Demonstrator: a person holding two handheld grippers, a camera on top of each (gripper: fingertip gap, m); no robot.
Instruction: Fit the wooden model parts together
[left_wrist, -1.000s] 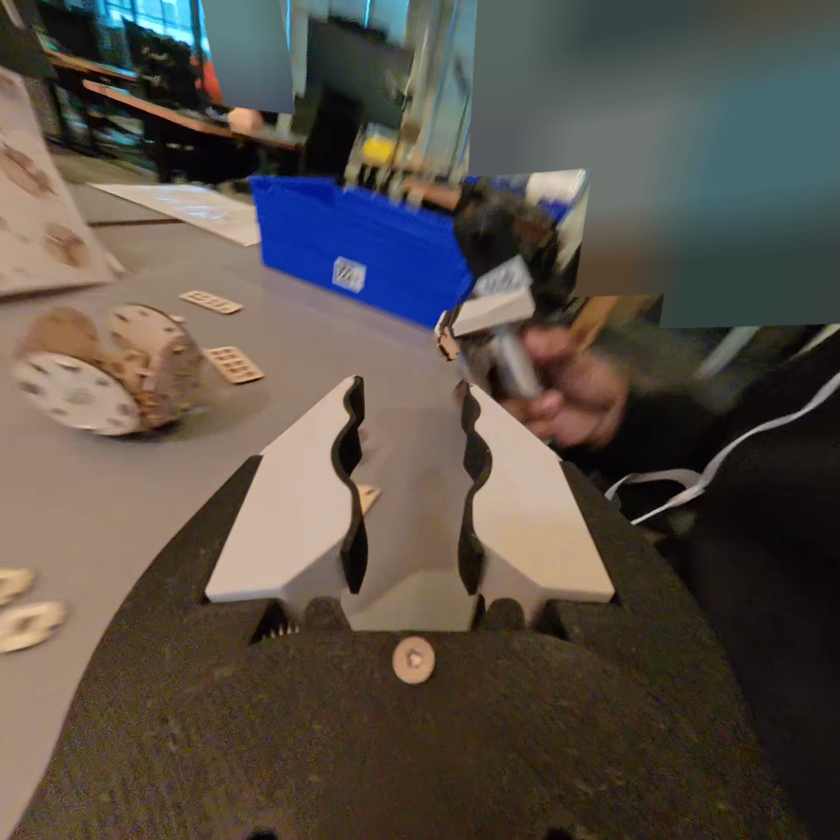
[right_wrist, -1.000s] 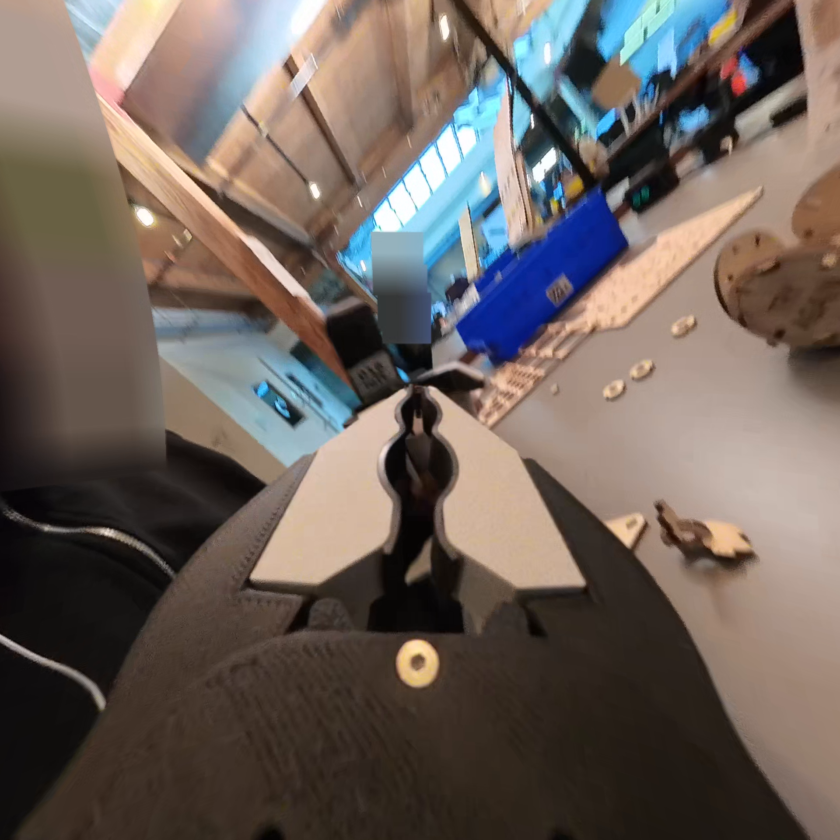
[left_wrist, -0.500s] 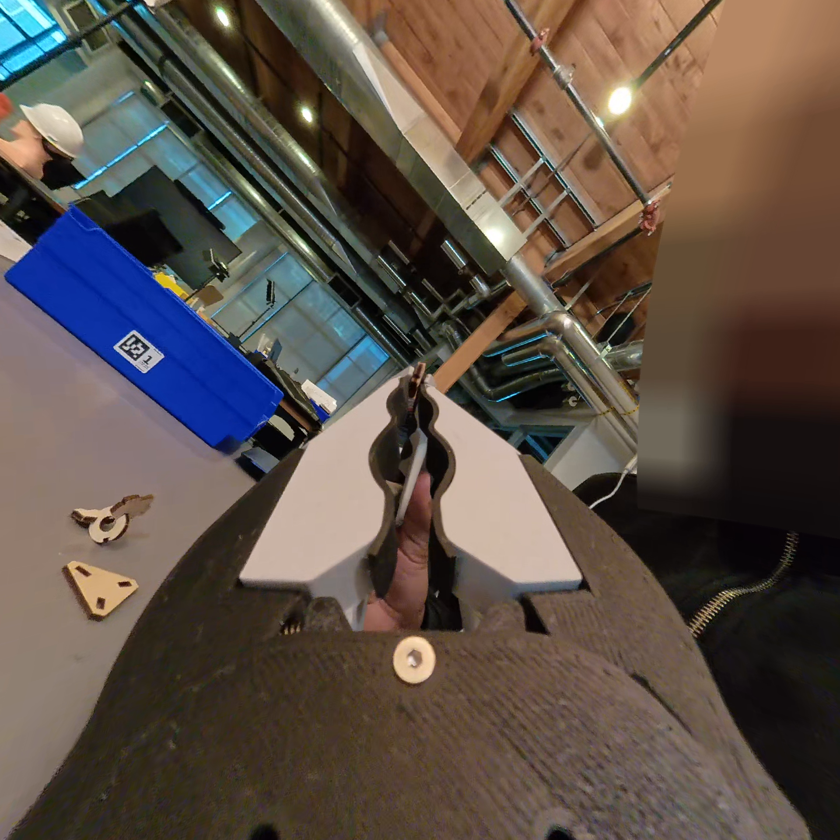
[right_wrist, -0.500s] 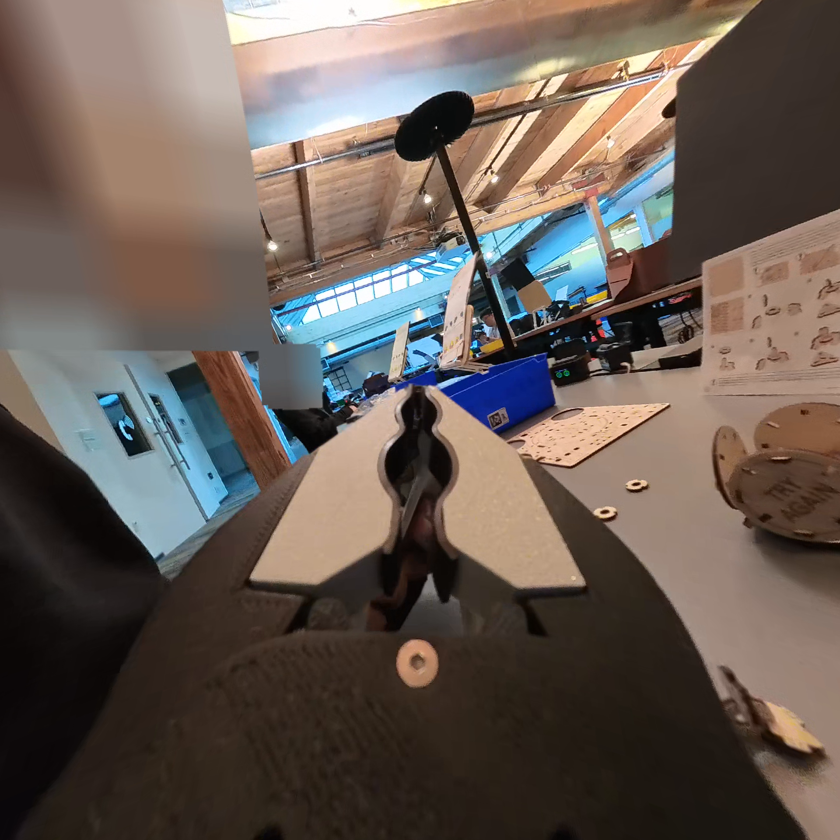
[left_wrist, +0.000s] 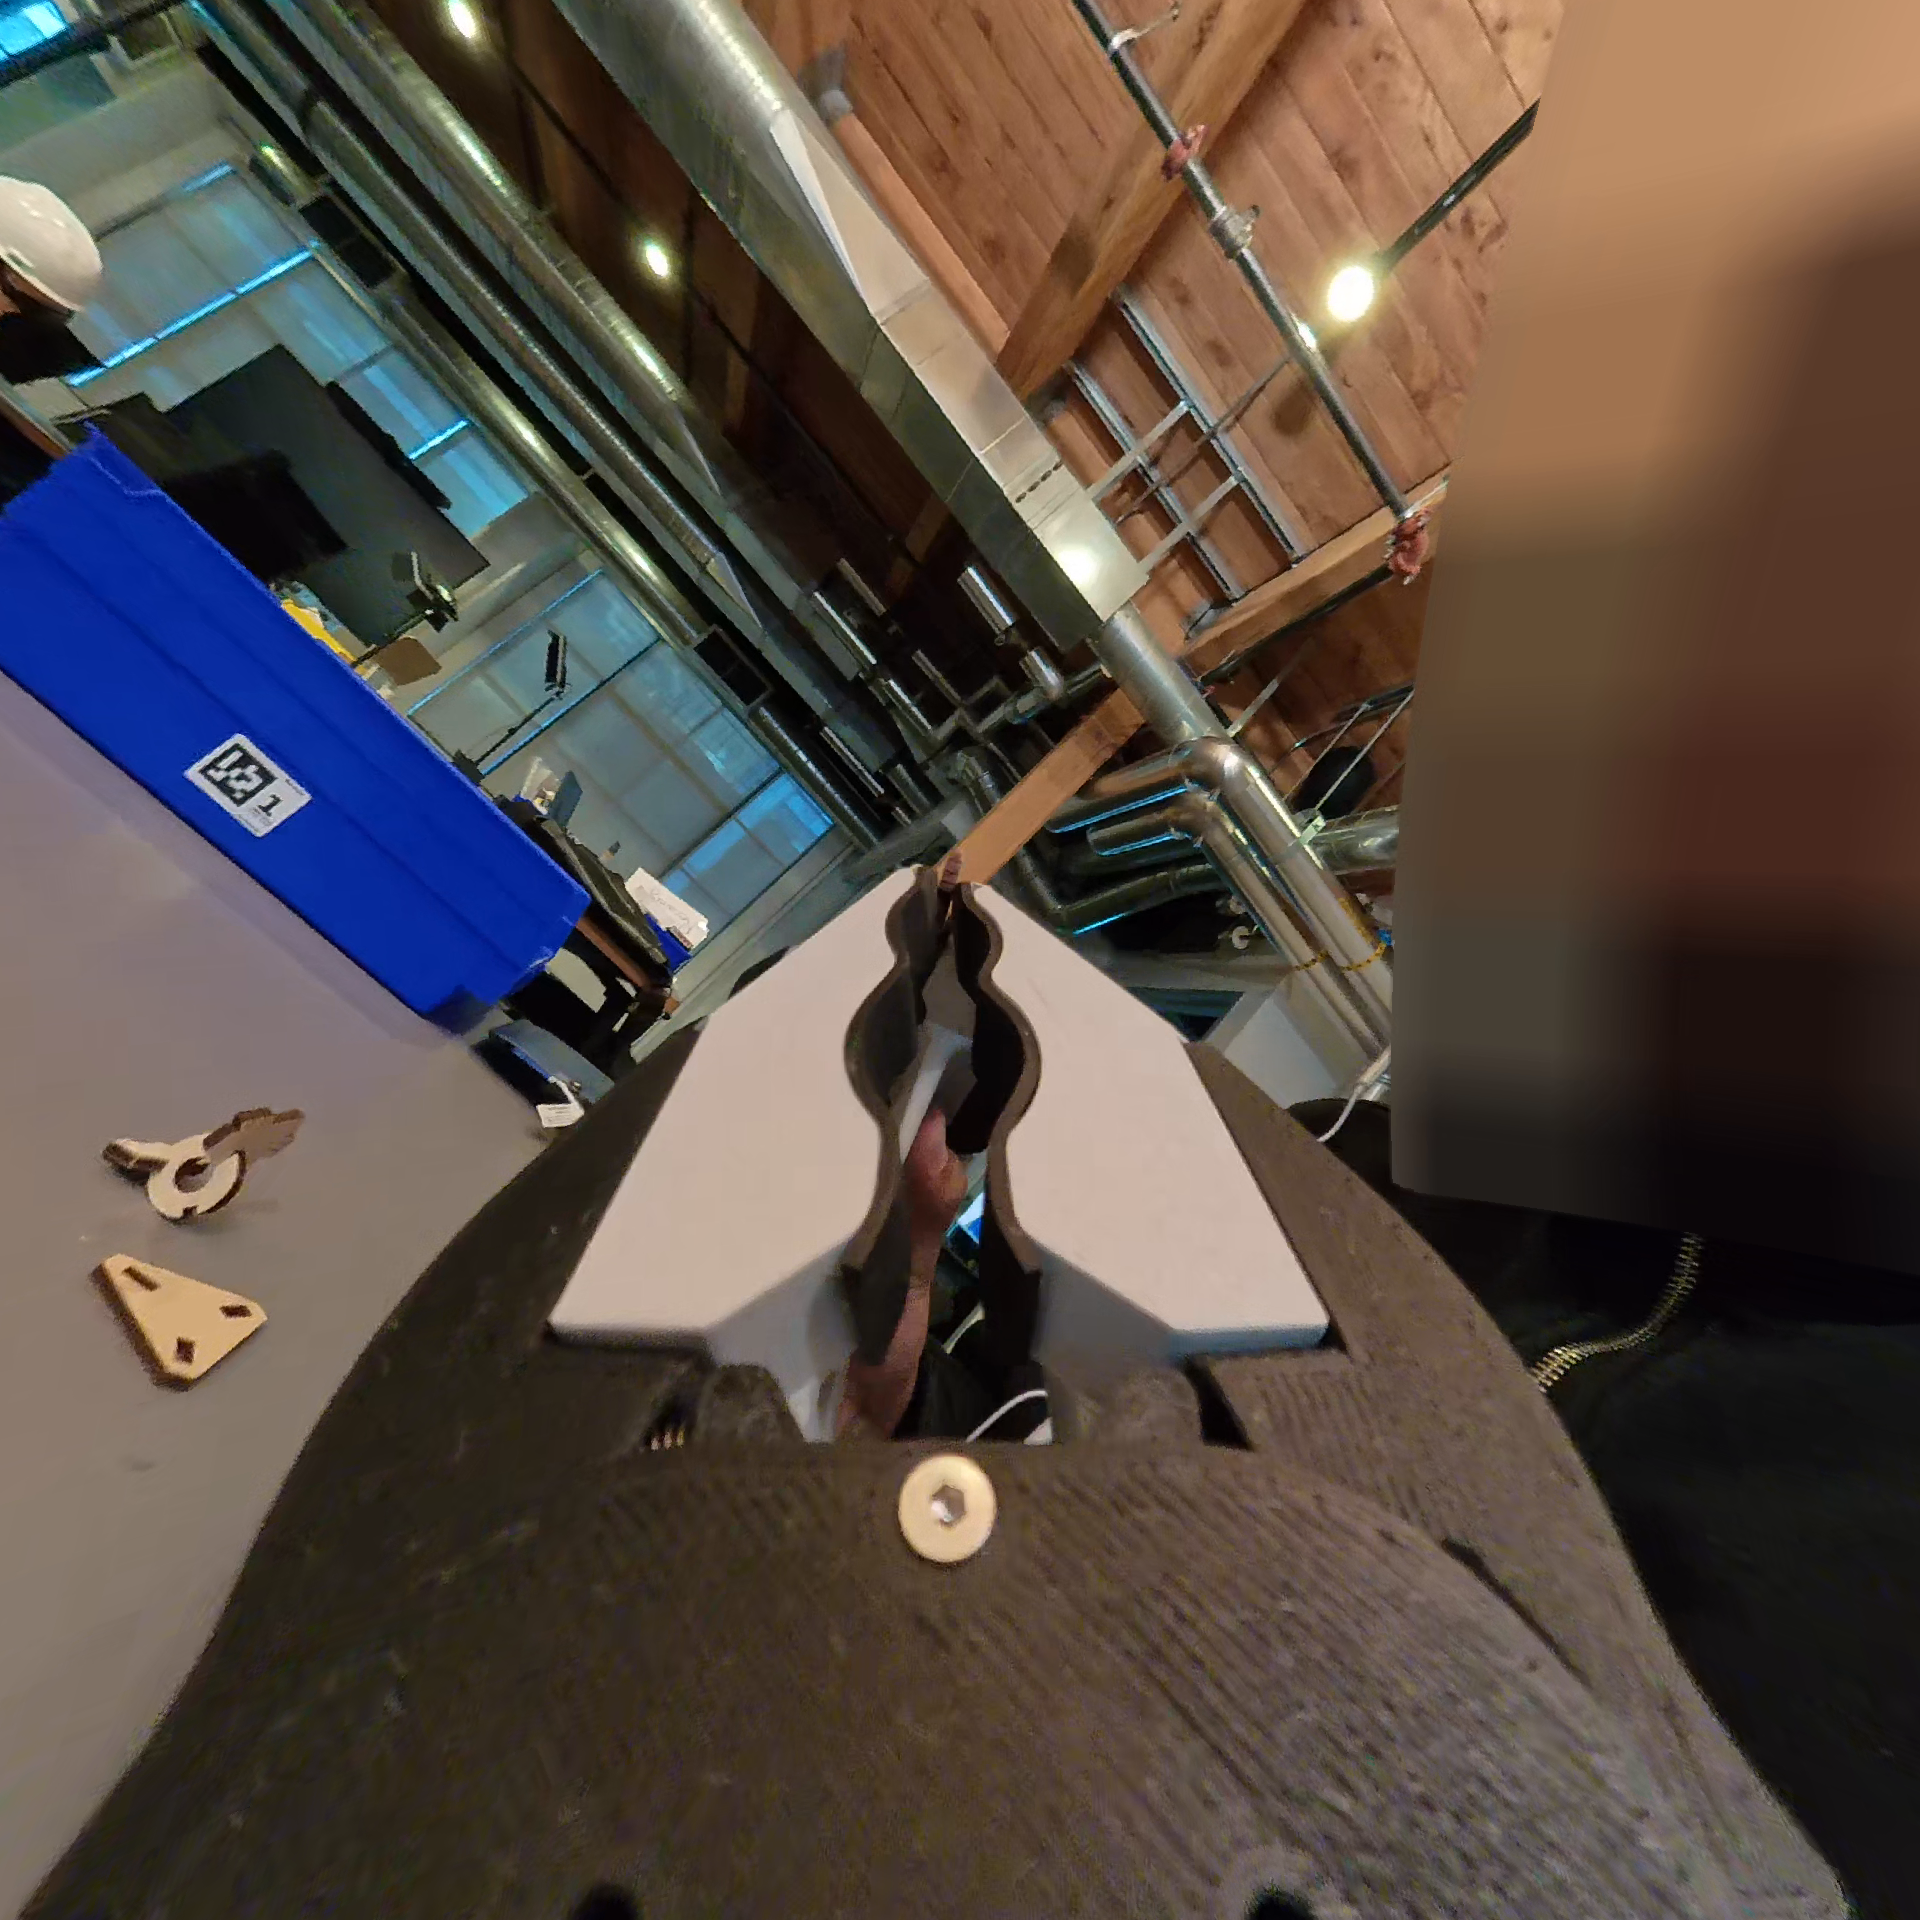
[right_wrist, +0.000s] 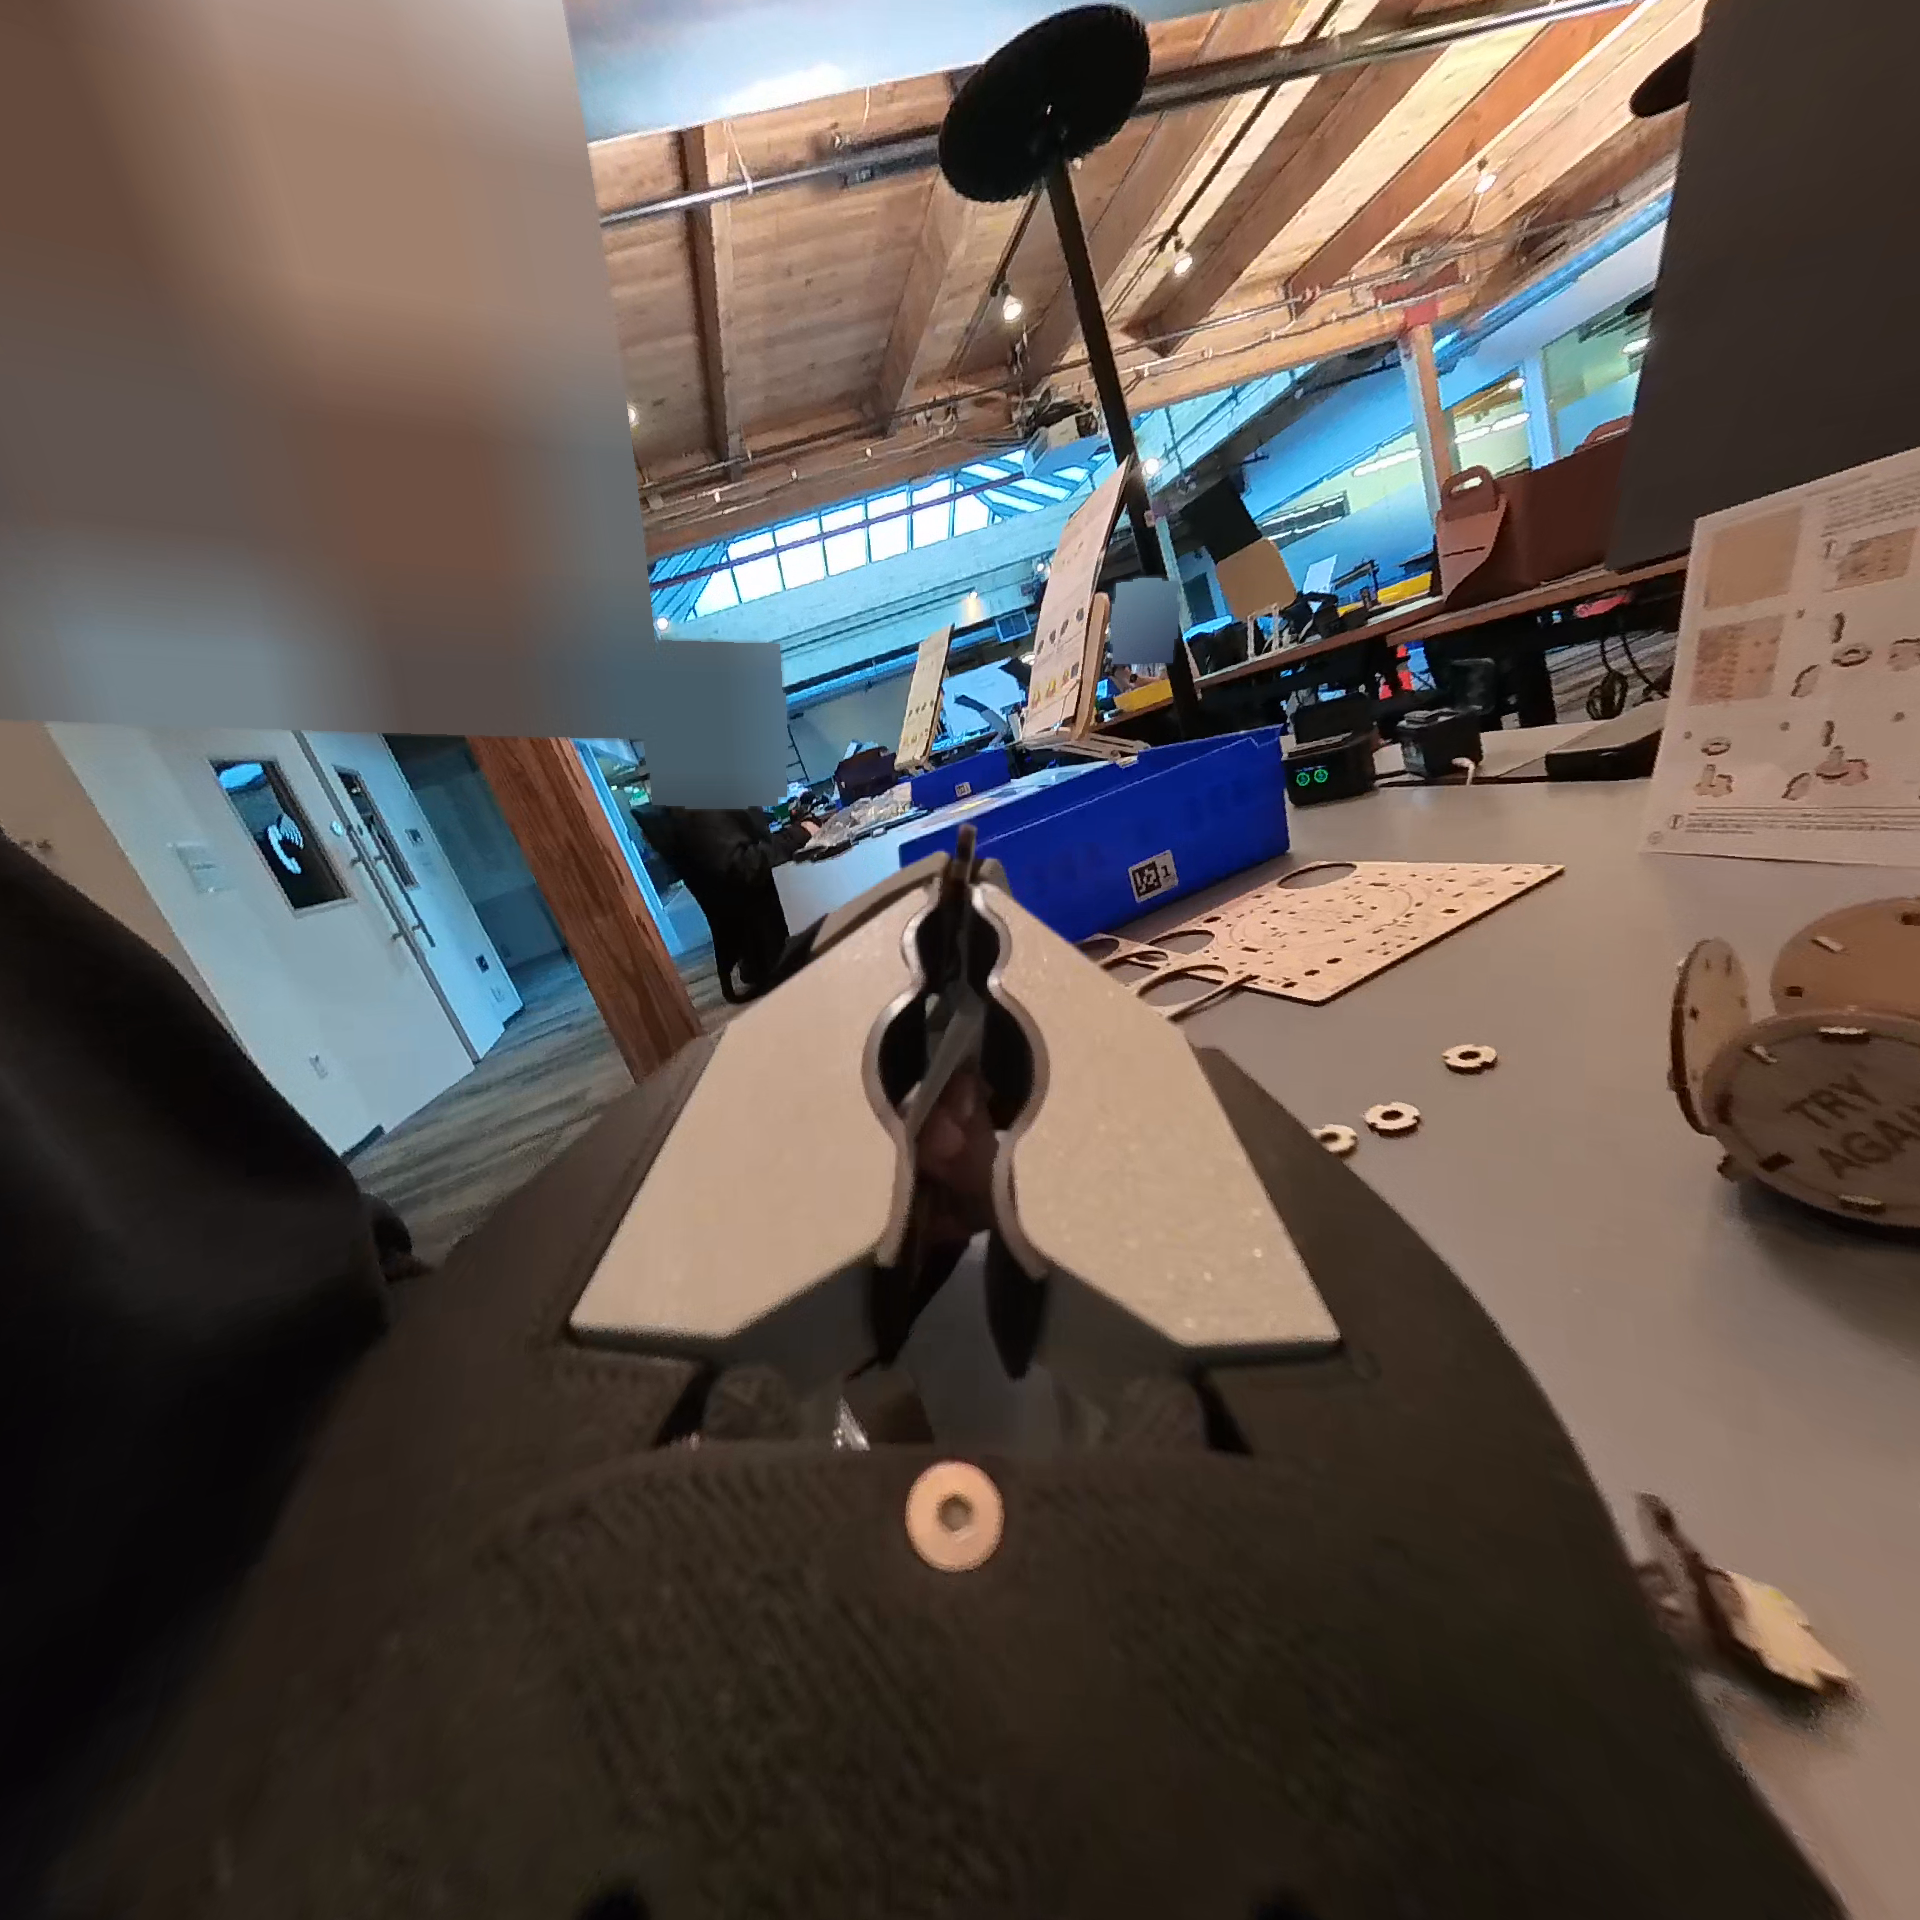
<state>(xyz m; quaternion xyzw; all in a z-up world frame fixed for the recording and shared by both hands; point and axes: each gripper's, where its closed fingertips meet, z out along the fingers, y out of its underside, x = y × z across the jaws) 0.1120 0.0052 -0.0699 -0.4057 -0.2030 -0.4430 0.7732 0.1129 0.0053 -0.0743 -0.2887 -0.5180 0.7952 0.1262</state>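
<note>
thin wooden piece (right_wrist: 966, 847): a dark, flat sliver seen edge-on, poking up past the tips of the right gripper (right_wrist: 961, 883), above the grey table (right_wrist: 1558, 1351)
right gripper: jaws together, pads pinching the sliver's flat faces
left gripper (left_wrist: 948, 894): jaws together too; a small brown sliver of wood (left_wrist: 948, 868) shows at the tips, too small to say whether it is the same piece
handling: looks light and stiff, likely brittle across narrow necks; best held on its flat faces, not by an edge
left side: a triangular wooden plate (left_wrist: 177, 1314) and a key-shaped wooden part (left_wrist: 197, 1158) lie on the table, near a blue plastic bin (left_wrist: 260, 727)
right side: a cut-out plywood sheet (right_wrist: 1382, 925), small wooden rings (right_wrist: 1390, 1118) and a round wooden drum (right_wrist: 1818, 1091), all well apart from the gripper
</note>
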